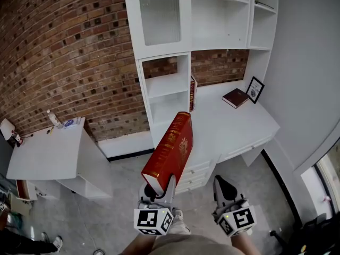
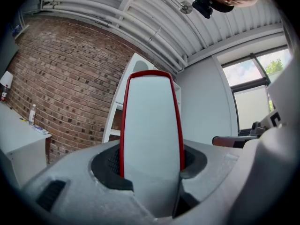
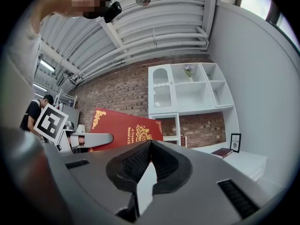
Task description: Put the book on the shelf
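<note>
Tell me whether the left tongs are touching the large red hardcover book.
Touching. The left gripper view shows the left tongs clamped on the red hardcover book, one jaw pressed against each cover with no gap.

Brick wall; white side table; grey floor; ribbed ceiling; window.

red book with gold ornament, white shelf, brown brick wall, grey floor
</note>
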